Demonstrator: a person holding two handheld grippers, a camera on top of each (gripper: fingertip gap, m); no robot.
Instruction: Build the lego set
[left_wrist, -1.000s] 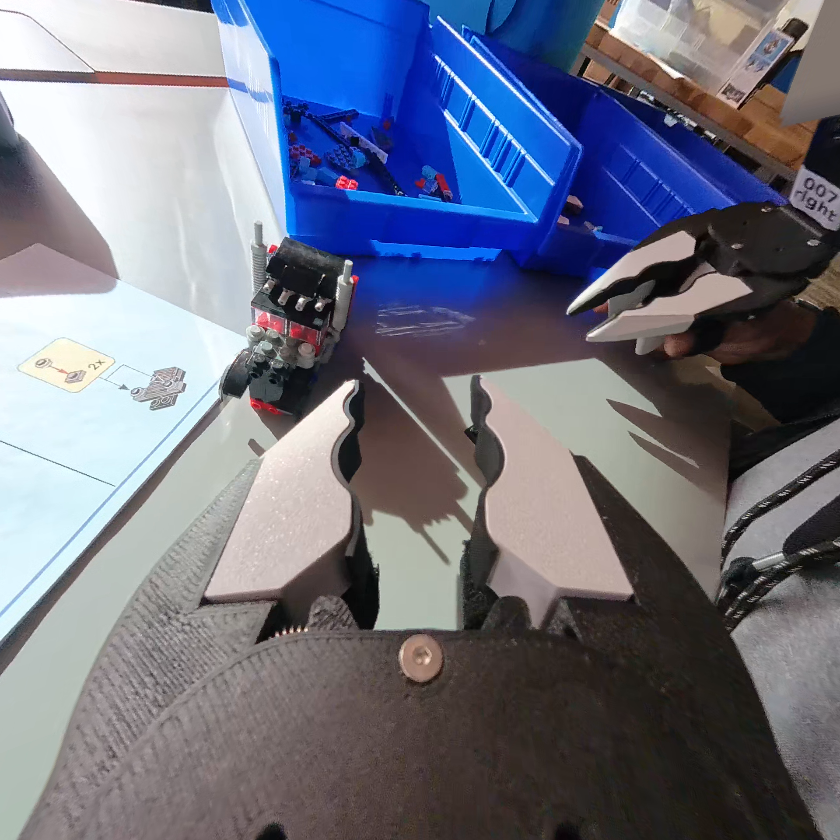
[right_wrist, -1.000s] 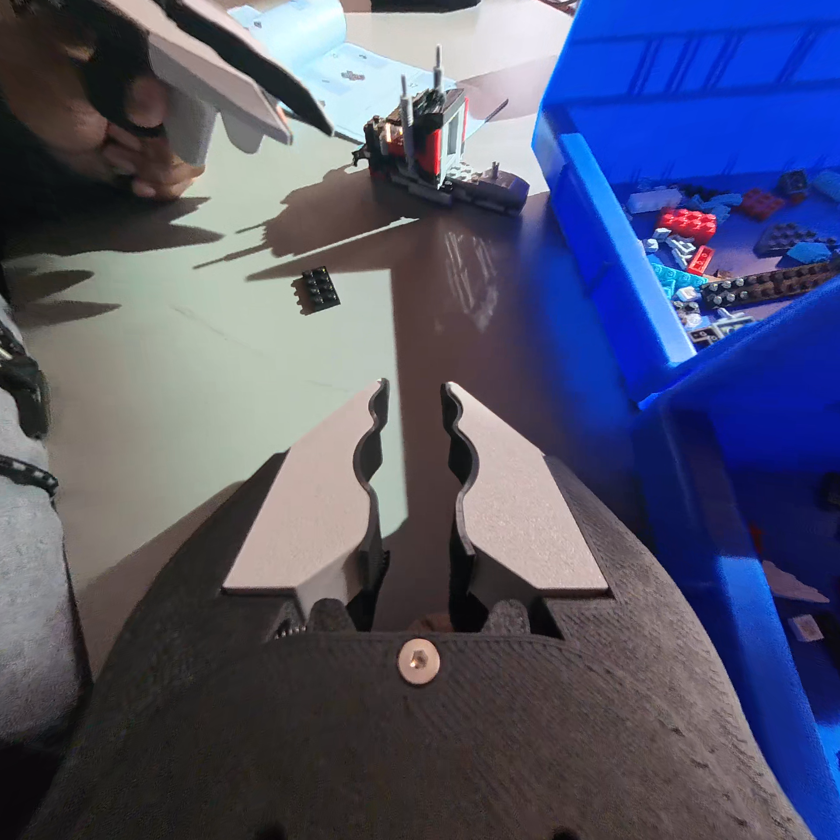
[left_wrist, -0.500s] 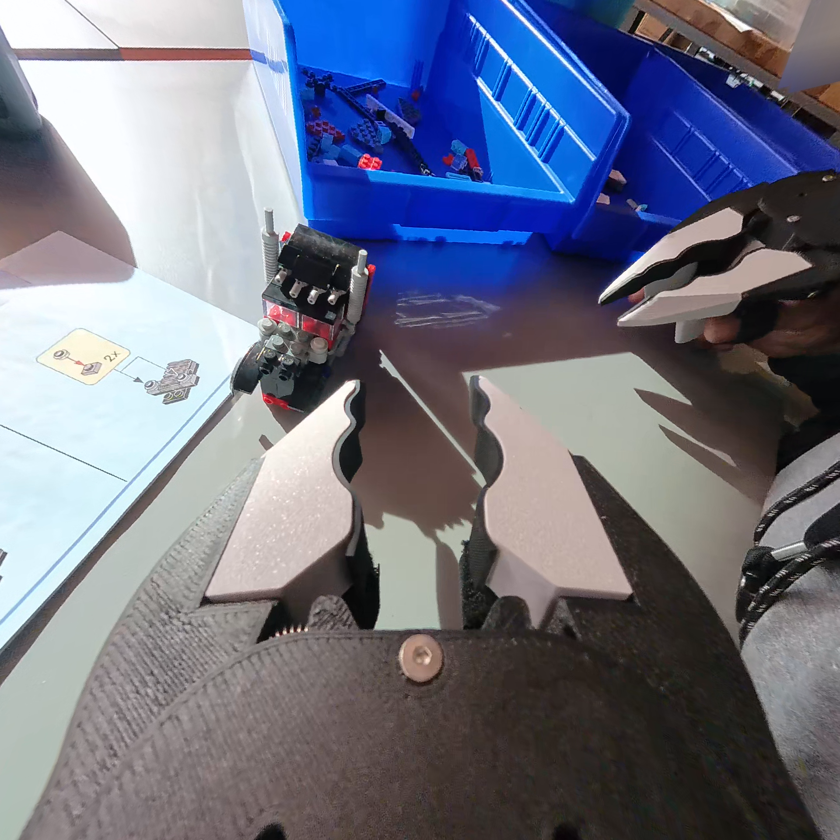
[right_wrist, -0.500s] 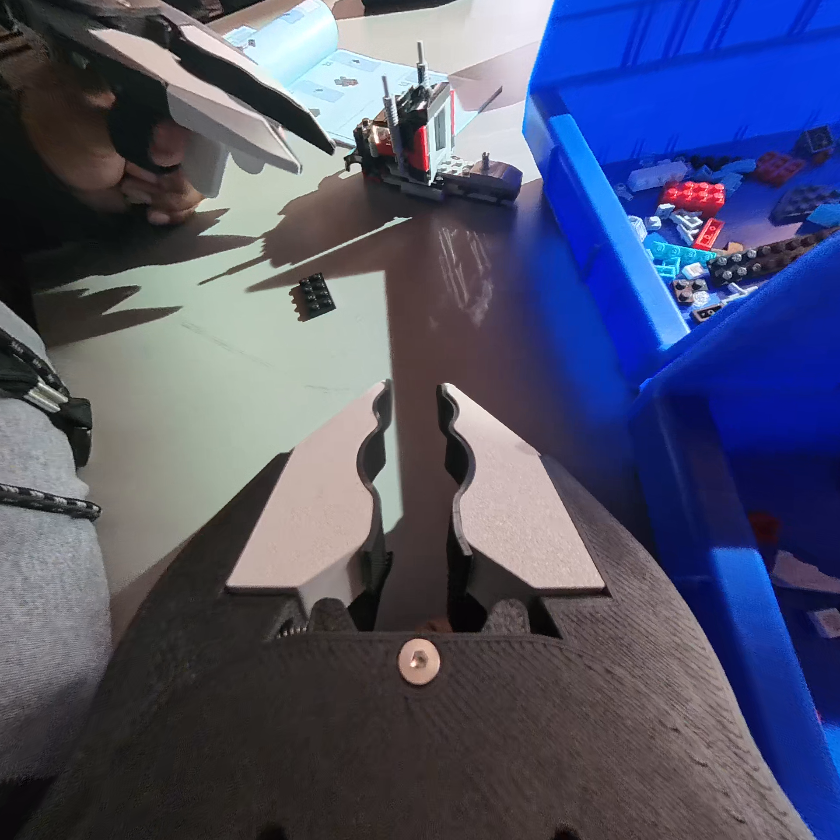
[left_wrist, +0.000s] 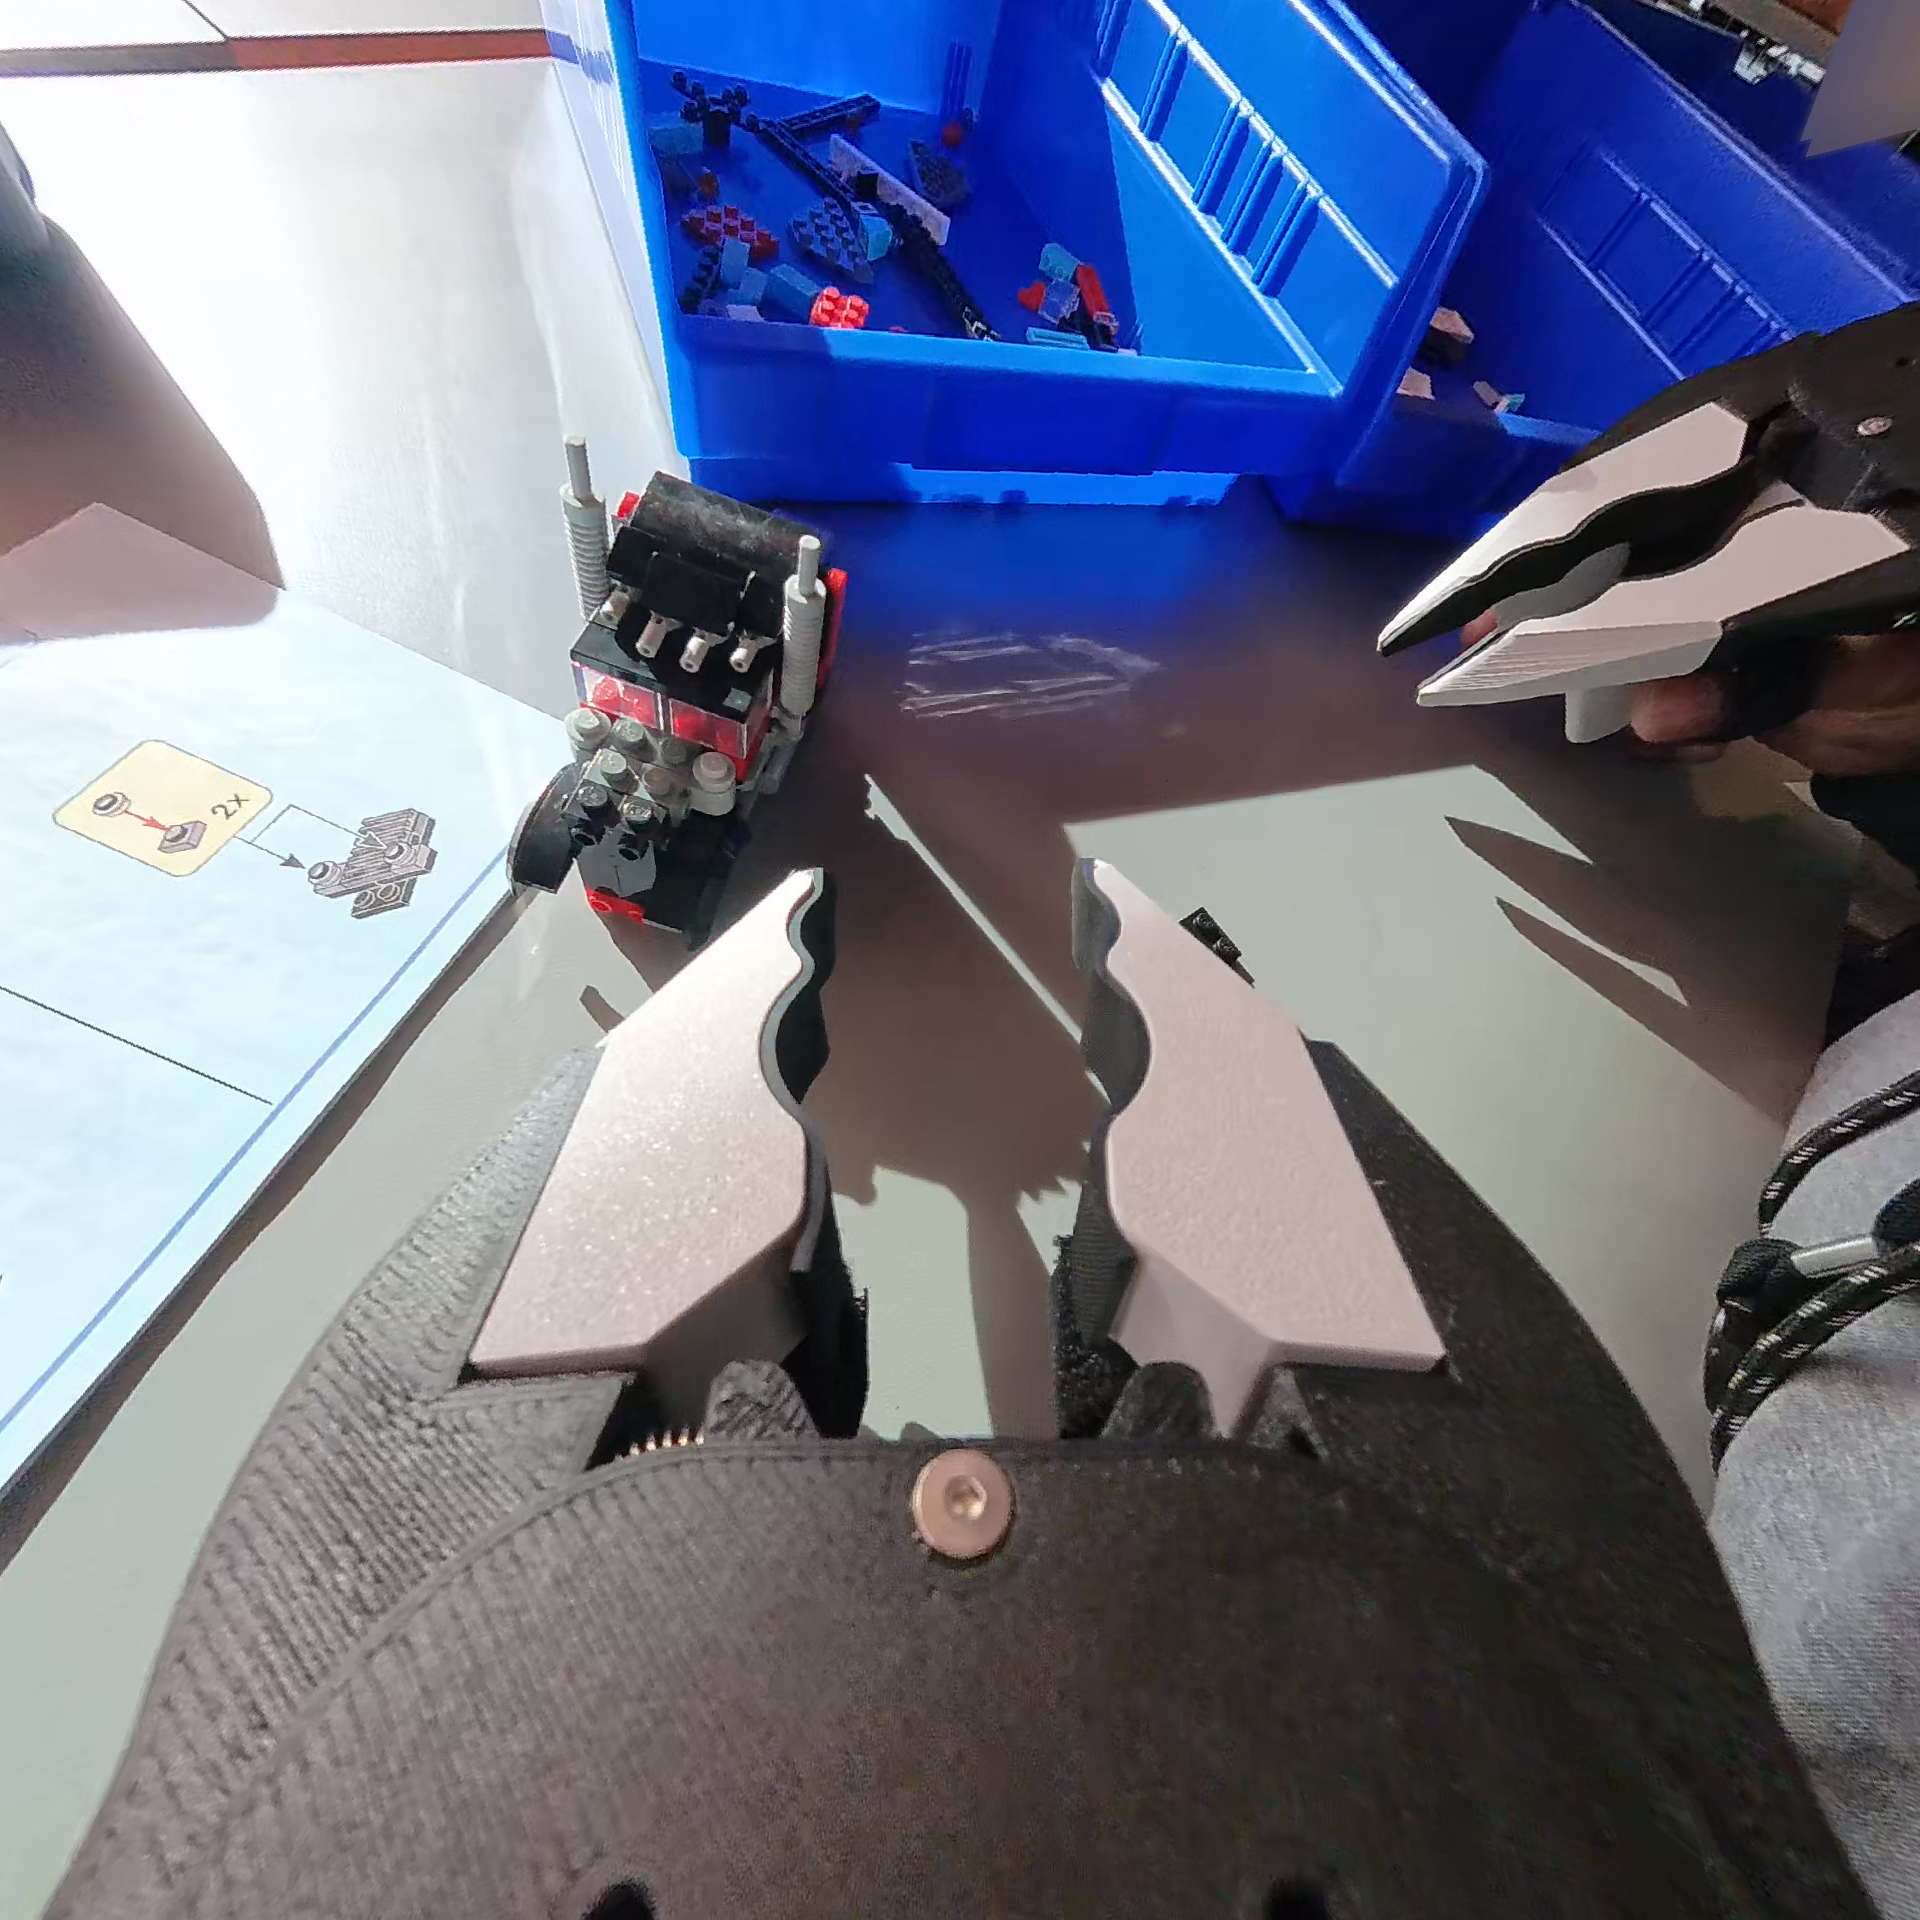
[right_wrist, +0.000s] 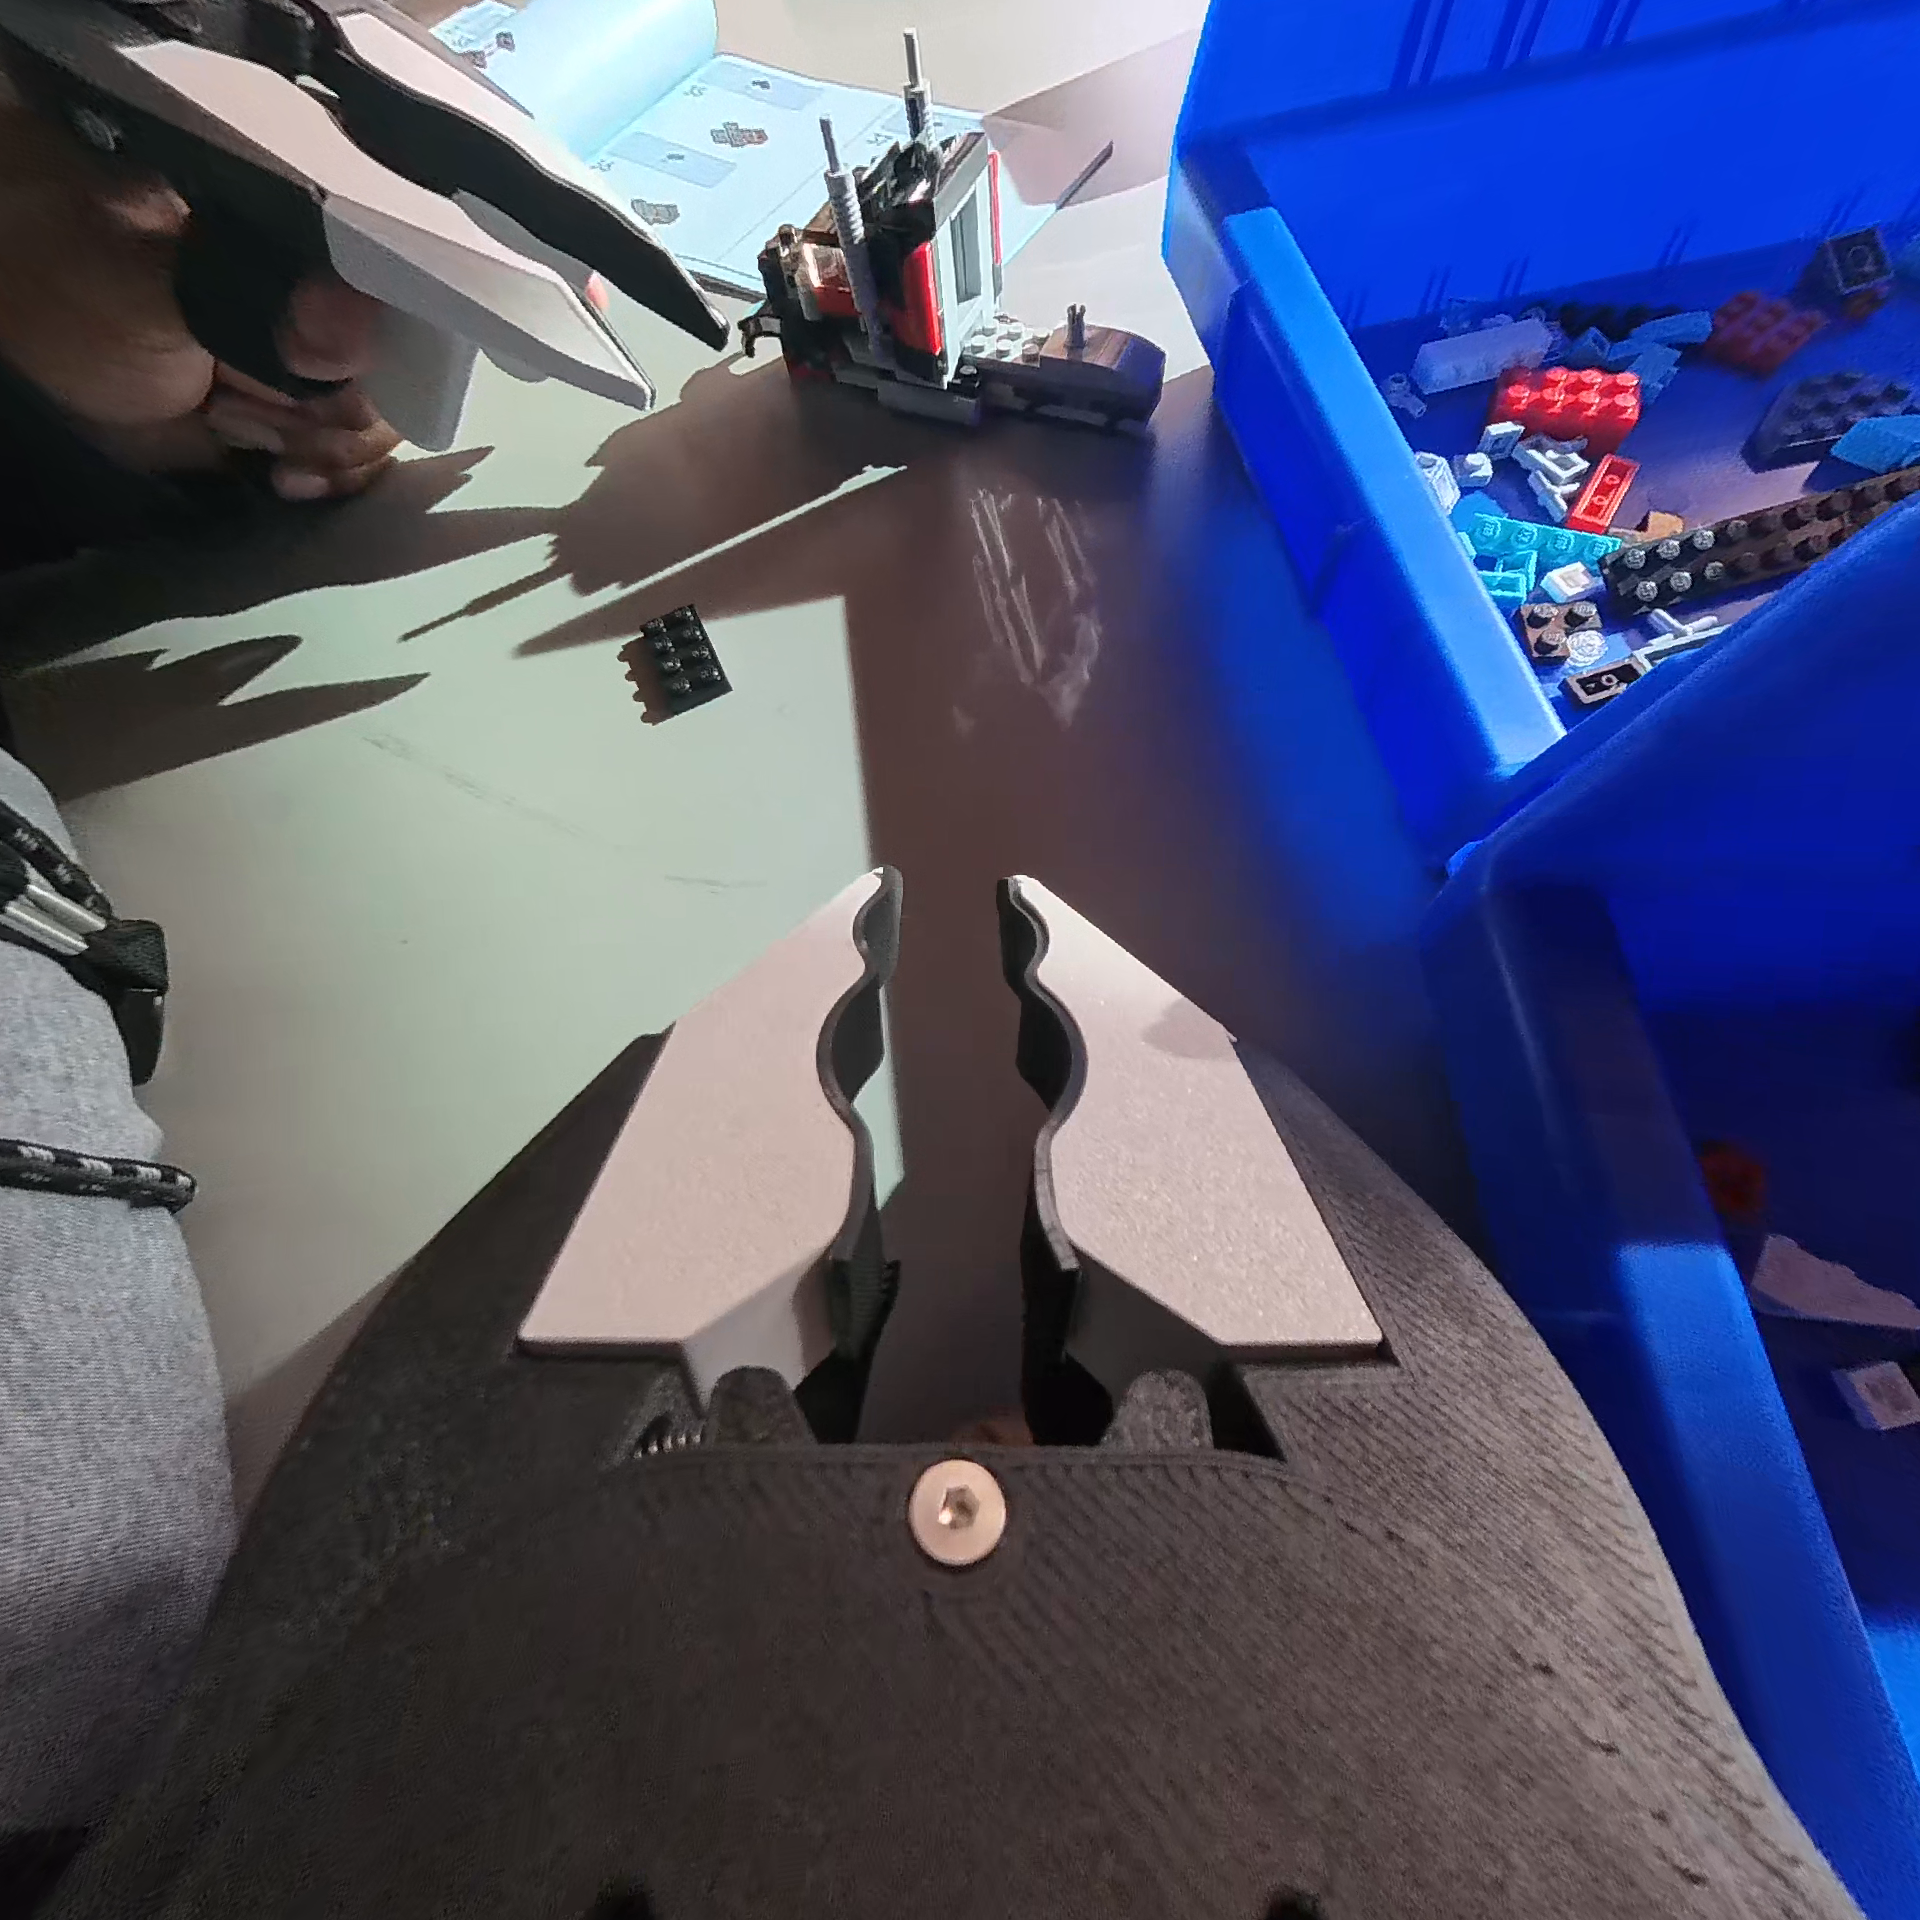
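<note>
Tabletop (right_wrist: 520, 883) bears a black plate (right_wrist: 675, 662) (half hidden leftward); left gripper (left_wrist: 948, 894) and right gripper (right_wrist: 948, 891) spread, empty

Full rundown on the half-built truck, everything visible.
The truck is a small plastic brick model: black and red cab, clear window panels, two grey ribbed exhaust stacks standing upright, grey studded hood, one black wheel showing at the front, and a low grey and dark rear chassis. It stands upright on the table, beside the manual and in front of the blue bin. Neither hand-held gripper touches it.
</note>
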